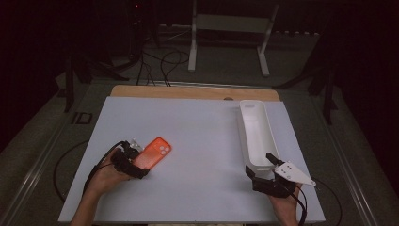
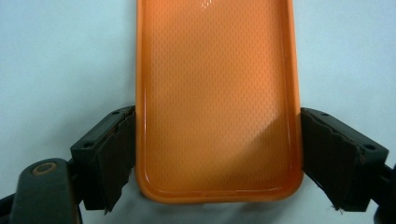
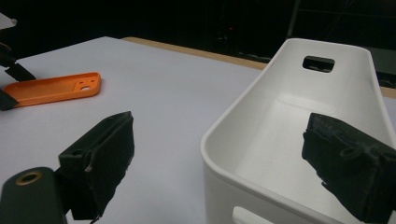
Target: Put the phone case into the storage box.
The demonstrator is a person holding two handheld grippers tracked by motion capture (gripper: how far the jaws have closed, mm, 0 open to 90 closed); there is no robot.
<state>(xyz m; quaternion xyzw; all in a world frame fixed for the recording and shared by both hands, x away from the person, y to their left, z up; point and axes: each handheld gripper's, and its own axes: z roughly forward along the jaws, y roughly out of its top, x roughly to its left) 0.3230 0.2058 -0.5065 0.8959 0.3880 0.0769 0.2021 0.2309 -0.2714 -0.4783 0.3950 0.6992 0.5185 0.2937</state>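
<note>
Dark floor and cables surround a pale blue-white surface [image 1: 197, 136] with a wooden strip along its far edge. On its near left part lies an orange phone case [image 1: 153, 154], a soft-looking shell with rounded corners and a raised rim; the high view shows its camera cut-out at the far end, and the left claw view shows a fine dotted texture over its inner face [image 2: 217, 100]. It lies flat on the surface, slanting away to the right. The left claw [image 1: 136, 165] sits at the case's near end, its two black jaws set on either long edge of the case, pads touching or all but touching the rim, so it is gripping the case or very nearly so. The left hand [image 1: 104, 175] comes in from the bottom edge, forearm angled toward the middle, a cable trailing behind it.

On the right side stands a long white bin [image 1: 256, 132] with a handle slot in its far end wall [image 3: 318, 63], its inside bare. The right claw [image 1: 259, 165] rests at the bin's near end, jaws spread wide apart: one hangs outside the bin's near corner, the other over its inside, neither seen pressing the wall. The right hand [image 1: 284, 205] holds it low by the surface's near edge, a grey three-cornered plate on top. The case is well apart from the bin.
</note>
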